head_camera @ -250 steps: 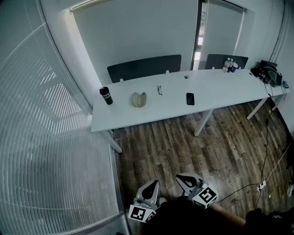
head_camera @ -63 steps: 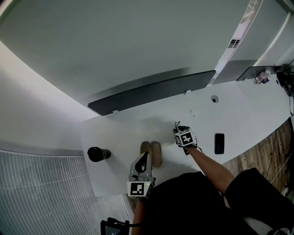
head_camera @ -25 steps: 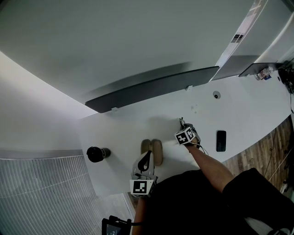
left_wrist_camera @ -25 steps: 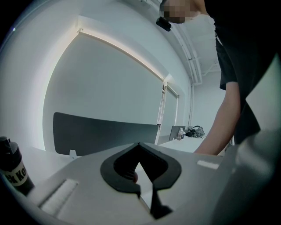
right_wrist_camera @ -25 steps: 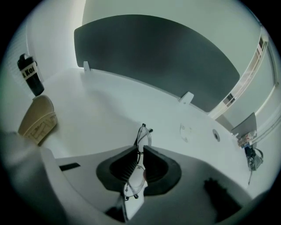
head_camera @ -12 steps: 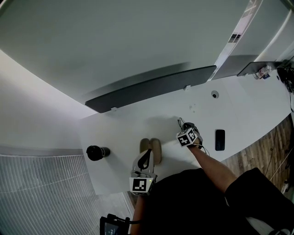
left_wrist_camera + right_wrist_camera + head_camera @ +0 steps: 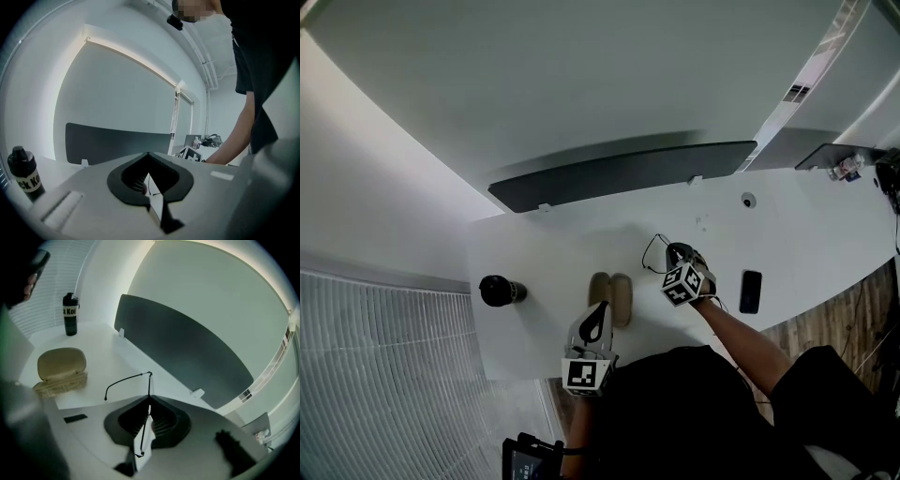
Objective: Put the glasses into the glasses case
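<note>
The thin black-framed glasses [image 7: 126,379] are off the white table [image 7: 553,253], and my right gripper [image 7: 149,398] is shut on them. One lens sits between its jaws and a temple arm sticks out to the left. In the head view the glasses [image 7: 653,251] hang at the tip of the right gripper [image 7: 670,253], right of the tan glasses case [image 7: 610,295]. The case [image 7: 61,367] lies open with its lid up. My left gripper [image 7: 601,311] hovers just in front of the case, and its jaws [image 7: 149,153] are shut on nothing.
A black bottle [image 7: 497,291] stands at the table's left, also seen in the left gripper view [image 7: 21,173] and the right gripper view [image 7: 70,315]. A black phone [image 7: 750,291] lies to the right. A dark chair back [image 7: 619,173] lines the far edge.
My right gripper closed on the glasses and lifted them off the table, rolling as it rose. The left gripper has stayed by the case.
</note>
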Demonstrator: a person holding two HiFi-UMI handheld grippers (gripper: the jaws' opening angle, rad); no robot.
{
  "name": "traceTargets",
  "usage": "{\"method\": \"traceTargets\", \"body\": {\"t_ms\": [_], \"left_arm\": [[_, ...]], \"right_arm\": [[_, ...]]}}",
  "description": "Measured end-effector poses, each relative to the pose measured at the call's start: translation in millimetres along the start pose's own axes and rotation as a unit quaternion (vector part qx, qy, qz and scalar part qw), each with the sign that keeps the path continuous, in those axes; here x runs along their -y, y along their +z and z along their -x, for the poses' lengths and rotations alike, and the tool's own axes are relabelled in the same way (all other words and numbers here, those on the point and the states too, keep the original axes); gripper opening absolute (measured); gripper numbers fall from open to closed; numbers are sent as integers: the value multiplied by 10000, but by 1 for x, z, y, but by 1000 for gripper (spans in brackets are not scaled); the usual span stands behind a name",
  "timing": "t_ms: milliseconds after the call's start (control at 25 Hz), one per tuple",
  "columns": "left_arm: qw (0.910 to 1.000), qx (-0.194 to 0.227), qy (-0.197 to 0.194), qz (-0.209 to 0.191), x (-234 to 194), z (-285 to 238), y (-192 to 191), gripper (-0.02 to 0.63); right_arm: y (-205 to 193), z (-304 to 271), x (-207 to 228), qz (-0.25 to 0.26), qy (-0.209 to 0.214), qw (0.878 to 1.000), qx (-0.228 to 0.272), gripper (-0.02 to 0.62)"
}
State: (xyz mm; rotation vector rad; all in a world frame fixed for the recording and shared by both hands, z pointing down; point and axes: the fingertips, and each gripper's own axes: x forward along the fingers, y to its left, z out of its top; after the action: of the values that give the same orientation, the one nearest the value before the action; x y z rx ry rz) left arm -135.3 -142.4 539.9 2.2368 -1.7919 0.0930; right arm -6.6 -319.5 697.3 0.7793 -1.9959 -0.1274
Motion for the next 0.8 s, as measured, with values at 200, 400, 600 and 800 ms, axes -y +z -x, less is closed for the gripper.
{"method": "traceTargets", "body": {"t_ms": [200,400,600,800], "left_arm": [[9996,142,229,-16,-7,13,-5,8],[9990,102,443,-6,-12,29,-13,8],[9974,173,678,166,-21,41,-11,8],[9965,139,779,253,-26,47,-12,8]], "right_arm": [[26,-1,-2,-351,366,9977,450,17],[38,-2,-9,-2263,1240,9651,443,18],[36,0,-20,-3425,1637,9245,340,17],[50,6,-44,-4627,2504,8483,598,17]]}}
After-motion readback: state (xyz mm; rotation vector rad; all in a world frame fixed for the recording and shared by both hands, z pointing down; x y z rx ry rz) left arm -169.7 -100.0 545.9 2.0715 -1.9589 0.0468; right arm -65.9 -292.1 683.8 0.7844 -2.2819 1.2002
